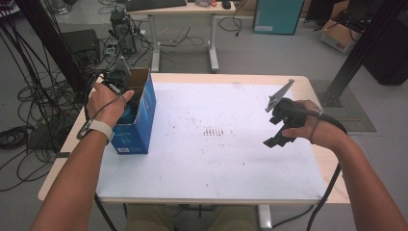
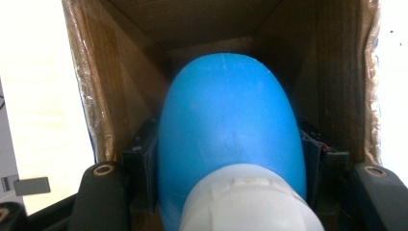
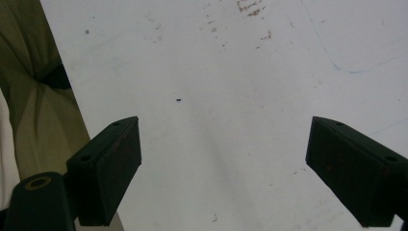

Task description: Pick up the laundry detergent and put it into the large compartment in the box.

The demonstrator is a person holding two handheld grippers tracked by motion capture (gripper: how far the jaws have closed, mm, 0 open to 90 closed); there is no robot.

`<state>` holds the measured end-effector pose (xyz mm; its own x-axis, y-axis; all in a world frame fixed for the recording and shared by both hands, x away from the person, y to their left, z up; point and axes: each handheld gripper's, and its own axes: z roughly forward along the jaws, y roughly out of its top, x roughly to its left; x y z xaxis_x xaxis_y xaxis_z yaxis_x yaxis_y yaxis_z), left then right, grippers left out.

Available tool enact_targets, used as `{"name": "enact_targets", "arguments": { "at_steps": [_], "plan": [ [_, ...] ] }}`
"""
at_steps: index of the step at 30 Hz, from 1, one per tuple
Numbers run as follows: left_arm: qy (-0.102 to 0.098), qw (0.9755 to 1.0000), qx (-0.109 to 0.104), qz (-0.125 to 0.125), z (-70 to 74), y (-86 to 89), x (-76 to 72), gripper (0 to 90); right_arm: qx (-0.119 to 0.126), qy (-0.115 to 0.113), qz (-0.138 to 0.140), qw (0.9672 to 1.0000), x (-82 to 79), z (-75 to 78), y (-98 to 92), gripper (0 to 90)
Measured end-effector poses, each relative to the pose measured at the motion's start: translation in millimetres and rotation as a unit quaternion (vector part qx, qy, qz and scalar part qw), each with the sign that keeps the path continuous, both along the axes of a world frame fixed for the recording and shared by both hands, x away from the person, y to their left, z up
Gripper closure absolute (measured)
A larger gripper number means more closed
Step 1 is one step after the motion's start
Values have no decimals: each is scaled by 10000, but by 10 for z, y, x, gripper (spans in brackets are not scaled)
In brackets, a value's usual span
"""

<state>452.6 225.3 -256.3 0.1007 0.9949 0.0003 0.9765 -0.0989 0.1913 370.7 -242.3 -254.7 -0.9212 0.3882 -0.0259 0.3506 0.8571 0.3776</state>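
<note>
A rounded blue thing with a white cap (image 2: 231, 110), shaped like a bulb, sits between the jaws of my left gripper (image 2: 230, 161), which are shut on its sides. It is held inside an open blue cardboard box (image 1: 144, 118) with a brown inside (image 2: 332, 82) at the table's left. The left hand reaches down into that box, and the jaw tips are hidden by the box wall in the high view. At the right, my right gripper (image 1: 270, 131) hangs over the white sheet (image 1: 216, 159); its jaws (image 3: 223, 159) stand wide open with nothing between them.
The white sheet covers most of the wooden table (image 1: 67, 144) and carries small dark specks (image 1: 214, 131) near its middle. Cables and equipment (image 1: 86, 45) lie on the floor to the left. Another desk (image 1: 183, 9) stands beyond the far edge.
</note>
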Motion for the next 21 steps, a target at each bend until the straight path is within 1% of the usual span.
{"name": "enact_targets", "arguments": {
  "at_steps": [21],
  "plan": [
    [11, 10000, 37, -17, 2, -17, -3, 373, 21, -5, -24, 10000, -11, -6, -17, 123]
  ]
}}
